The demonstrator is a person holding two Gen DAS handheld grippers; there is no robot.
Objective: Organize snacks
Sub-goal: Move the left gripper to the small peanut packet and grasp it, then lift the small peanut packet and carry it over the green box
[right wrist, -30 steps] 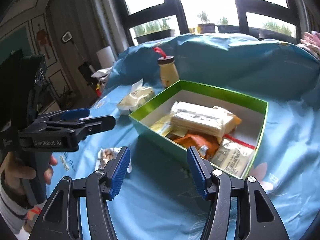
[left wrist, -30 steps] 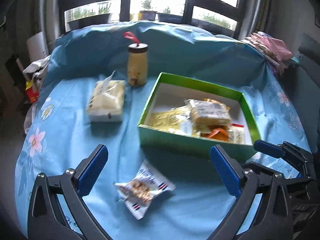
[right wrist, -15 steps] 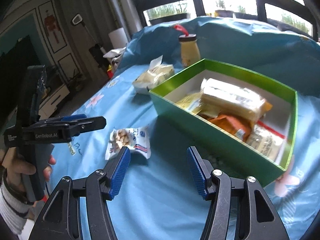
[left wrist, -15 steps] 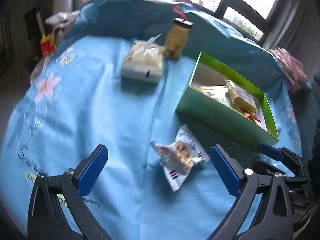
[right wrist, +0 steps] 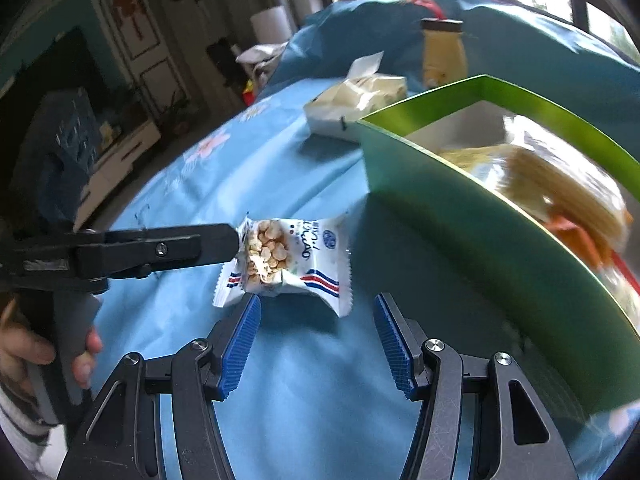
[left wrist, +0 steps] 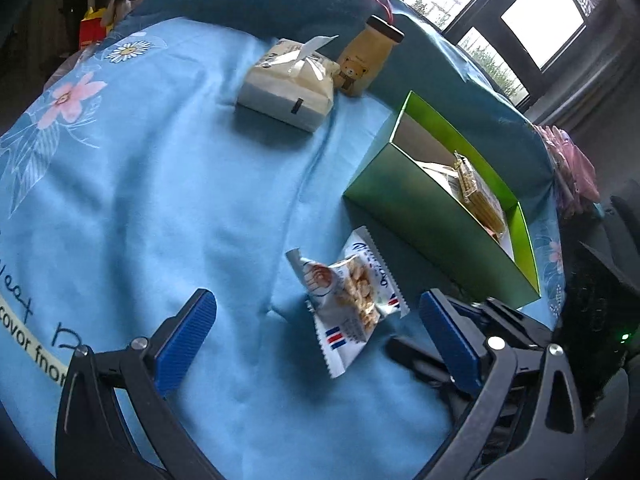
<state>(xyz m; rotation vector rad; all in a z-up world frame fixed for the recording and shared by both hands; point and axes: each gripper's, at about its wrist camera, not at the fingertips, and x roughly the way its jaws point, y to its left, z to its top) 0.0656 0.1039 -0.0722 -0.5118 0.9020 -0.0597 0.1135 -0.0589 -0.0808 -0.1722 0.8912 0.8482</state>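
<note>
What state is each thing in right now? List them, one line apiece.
Snack packet: sealed, crumpled, lying on the cloth outside the box.
Green box: open, no lid on it, snacks inside.
Tissue pack: a tissue sticking up out of the top.
Bottle: upright, capped.
Left gripper: open, empty.
Right gripper: open, empty, just short of the packet.
</note>
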